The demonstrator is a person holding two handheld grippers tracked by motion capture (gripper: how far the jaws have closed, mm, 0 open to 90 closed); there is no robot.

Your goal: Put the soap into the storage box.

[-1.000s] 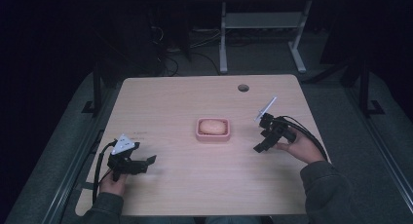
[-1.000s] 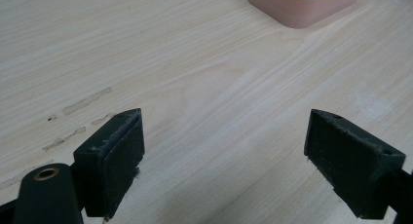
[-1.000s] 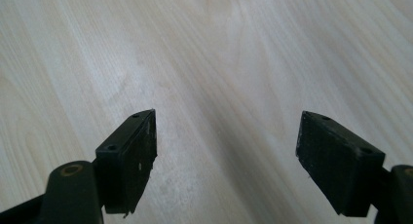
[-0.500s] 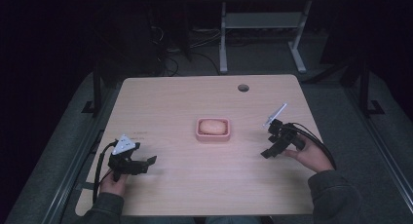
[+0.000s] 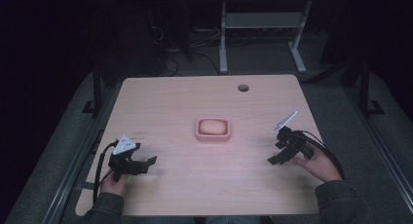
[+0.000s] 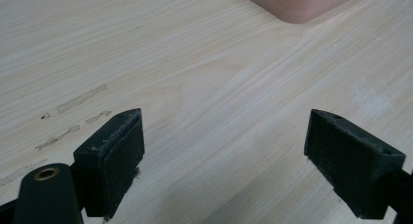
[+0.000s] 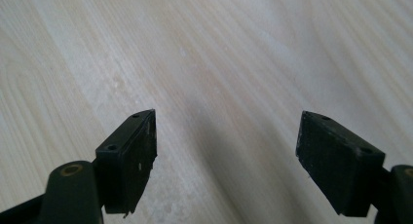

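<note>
A pink rectangular dish (image 5: 213,129) sits near the middle of the light wooden table (image 5: 185,102), holding a pale rounded lump, perhaps a soap bar or a bun; the pictures do not let me tell which. The left gripper (image 5: 141,164) rests low at the table's near left, well apart from the dish, its jaws spread wide with only bare wood between them; in the left gripper view a corner of the dish shows at the top edge. The right gripper (image 5: 273,153) hangs near the table's right edge, beside the dish but apart from it, jaws likewise wide open and empty.
</note>
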